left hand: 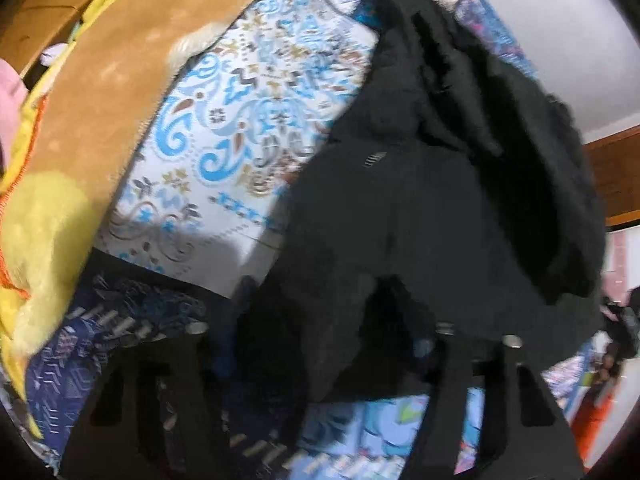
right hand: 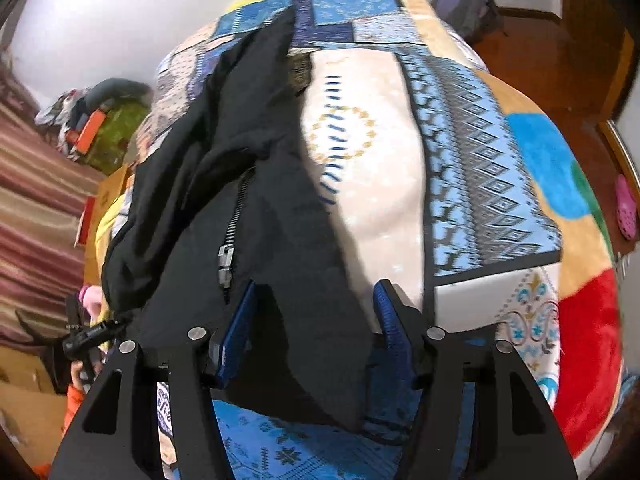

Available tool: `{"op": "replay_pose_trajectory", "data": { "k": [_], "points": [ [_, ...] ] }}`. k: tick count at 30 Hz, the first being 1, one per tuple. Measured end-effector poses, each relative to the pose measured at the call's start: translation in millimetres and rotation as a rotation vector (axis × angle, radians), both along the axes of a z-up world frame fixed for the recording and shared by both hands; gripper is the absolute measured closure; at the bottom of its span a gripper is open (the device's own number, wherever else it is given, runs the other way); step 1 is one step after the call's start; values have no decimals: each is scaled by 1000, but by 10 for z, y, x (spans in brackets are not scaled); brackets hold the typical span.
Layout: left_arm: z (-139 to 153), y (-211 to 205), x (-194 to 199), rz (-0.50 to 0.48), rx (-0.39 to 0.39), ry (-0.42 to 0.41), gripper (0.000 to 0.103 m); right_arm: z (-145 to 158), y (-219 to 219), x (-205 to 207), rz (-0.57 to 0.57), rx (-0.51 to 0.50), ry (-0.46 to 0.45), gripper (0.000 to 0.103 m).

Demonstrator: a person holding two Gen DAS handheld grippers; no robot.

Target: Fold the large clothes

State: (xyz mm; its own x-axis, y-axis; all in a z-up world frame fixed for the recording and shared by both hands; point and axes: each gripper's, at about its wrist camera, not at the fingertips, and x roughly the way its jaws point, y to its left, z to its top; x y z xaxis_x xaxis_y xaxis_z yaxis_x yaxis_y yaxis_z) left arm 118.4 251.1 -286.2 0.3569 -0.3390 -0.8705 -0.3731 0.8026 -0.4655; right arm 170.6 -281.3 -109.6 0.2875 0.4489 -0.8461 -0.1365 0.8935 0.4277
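Note:
A large black zip-up jacket (left hand: 420,200) lies bunched on a patchwork blanket (left hand: 248,92) on a bed. In the left wrist view the jacket's fabric covers the space between my left gripper's fingers (left hand: 316,312), and the pads are hidden, so its grip is unclear. In the right wrist view the jacket (right hand: 224,184) stretches away, its zipper (right hand: 228,248) showing. My right gripper (right hand: 316,300) has blue pads (right hand: 240,320) standing apart, with a flap of the jacket lying between them.
A yellow plush item (left hand: 44,224) lies at the left of the bed. Cardboard boxes (right hand: 28,400) and a clutter pile (right hand: 96,120) sit at the left in the right wrist view. A wooden floor with a pink shoe (right hand: 625,208) is at the right.

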Motion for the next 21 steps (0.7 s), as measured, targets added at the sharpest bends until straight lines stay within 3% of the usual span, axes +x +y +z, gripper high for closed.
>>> {"op": "replay_pose_trajectory", "data": {
  "k": [1,3,4,7,8,15,21],
  "points": [
    [26,-5,-17,-1,-26,-13,65,-1,7,-1,4,8,-6,46],
    [125,-46,-18,-8,-58,-49,76,-11,-16,12,-2,57,2,56],
    [196,-86,0,-19,-44,-63,78,-7,-31,12,-11,77,8,59],
    [472,-254,92,-57,20,-123,81,37,-61,9,-32,108,25,90],
    [558,-305,124,-66,30,-147,82,70,-59,5,-28,130,27,93],
    [1366,-697,463,-143,75,-322,85,535,146,89,11,184,-81,96],
    [1831,-499,758,-114,-15,-429,86,824,384,580,30,214,-145,97]
  ]
}}
